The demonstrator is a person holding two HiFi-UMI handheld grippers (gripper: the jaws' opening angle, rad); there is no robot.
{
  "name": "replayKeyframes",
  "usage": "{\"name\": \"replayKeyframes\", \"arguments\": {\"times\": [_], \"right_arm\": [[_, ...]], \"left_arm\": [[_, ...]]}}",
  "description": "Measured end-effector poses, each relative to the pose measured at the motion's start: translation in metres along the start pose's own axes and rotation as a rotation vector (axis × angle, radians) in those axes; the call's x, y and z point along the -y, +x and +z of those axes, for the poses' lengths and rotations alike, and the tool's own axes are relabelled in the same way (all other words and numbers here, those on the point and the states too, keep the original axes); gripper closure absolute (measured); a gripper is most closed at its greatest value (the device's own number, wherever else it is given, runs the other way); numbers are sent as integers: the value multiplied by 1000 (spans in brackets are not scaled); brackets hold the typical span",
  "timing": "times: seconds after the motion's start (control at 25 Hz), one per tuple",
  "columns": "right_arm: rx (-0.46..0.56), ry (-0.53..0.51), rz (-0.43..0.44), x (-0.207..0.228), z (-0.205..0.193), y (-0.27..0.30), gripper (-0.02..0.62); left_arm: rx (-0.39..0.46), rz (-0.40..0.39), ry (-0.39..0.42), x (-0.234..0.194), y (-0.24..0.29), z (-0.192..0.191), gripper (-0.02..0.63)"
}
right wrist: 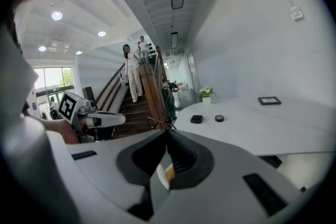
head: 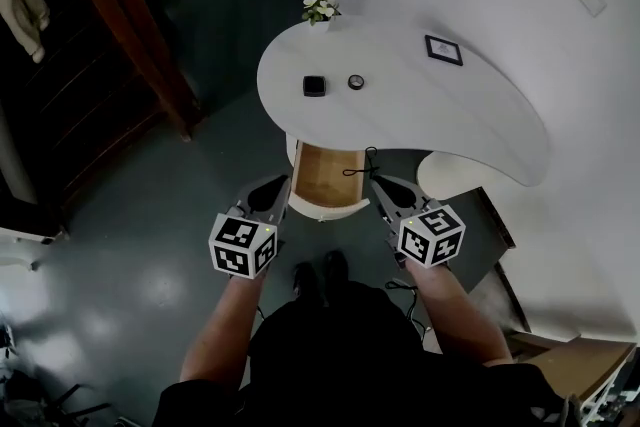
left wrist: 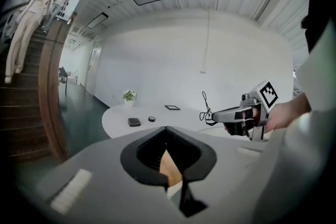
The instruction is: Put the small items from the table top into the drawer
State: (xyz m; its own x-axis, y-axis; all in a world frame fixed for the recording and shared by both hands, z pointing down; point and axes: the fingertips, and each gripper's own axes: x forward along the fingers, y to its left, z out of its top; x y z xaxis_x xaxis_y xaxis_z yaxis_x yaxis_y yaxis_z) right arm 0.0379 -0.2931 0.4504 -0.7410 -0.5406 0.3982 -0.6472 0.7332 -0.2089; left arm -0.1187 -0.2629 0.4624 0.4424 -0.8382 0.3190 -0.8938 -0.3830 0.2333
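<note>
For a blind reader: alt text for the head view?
A person holds the left gripper and right gripper at an open drawer under a white table, the right pinching a thin wire item. A black box and ring lie on top.

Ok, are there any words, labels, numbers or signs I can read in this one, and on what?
No readable text in any view.
Left cube and right cube: black-and-white square patterns only, no letters or numbers.
Framed picture on the table: too small to read.
Small black box and small round thing: no marking can be made out.
</note>
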Motion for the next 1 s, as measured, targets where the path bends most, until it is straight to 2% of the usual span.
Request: {"name": "replayKeyframes", "arguments": {"times": [0.44,0.8,1.0], "right_arm": [[-177,-52,108,21,-54,68,574],[-365,-126,166,48,-122,133,574],[-487,-210,204,58,-166,163,574]], "left_arm": [[-28,47,-53,-16,28,-33,595],[-68,87,-98,-46,55,-76,595],[-89,100,-128,-56,66,-103,595]]}}
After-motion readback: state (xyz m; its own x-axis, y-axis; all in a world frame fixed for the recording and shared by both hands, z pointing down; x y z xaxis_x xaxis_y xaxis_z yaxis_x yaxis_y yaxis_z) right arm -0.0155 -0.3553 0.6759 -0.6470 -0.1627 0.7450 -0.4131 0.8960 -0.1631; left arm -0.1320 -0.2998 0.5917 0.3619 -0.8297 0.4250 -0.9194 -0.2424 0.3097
